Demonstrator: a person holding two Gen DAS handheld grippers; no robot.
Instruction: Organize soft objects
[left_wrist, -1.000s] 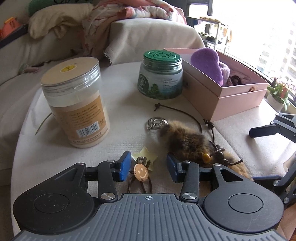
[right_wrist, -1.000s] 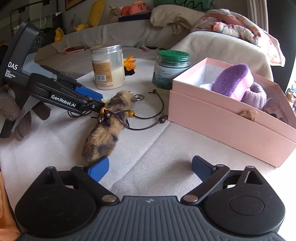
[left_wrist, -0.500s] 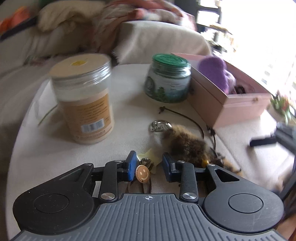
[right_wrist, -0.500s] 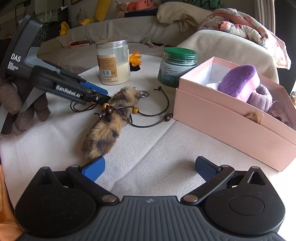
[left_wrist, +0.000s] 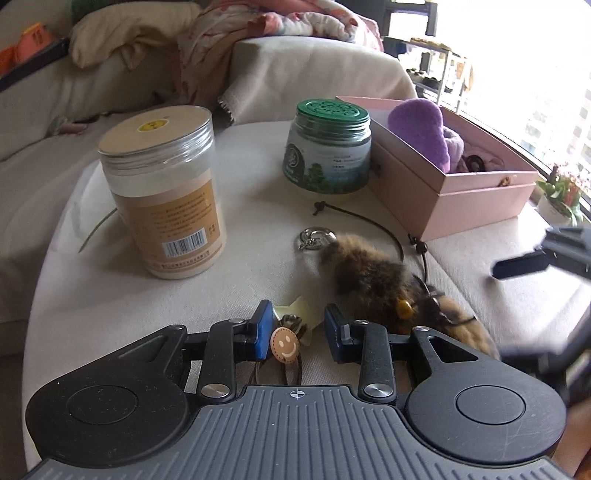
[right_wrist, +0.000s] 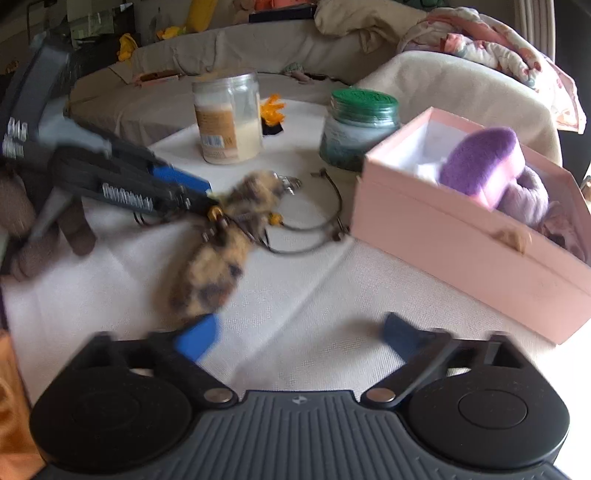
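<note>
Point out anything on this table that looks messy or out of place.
The furry keychain lies loose on the table, a beaded brown cord tangled round it, outside the pink box holding the other soft things. Both jars stand upright; nothing spilled.

The right wrist view is motion-blurred, smearing the furry keychain (right_wrist: 221, 240) at centre. In the left wrist view, the right tongs (left_wrist: 524, 264) blur at the right edge, and the keychain's lower end hides behind the left tongs (left_wrist: 295, 328).

The tall jar (left_wrist: 164, 192) bears a barcode and small unreadable print; a smiley face marks the round charm (left_wrist: 283, 343).
</note>
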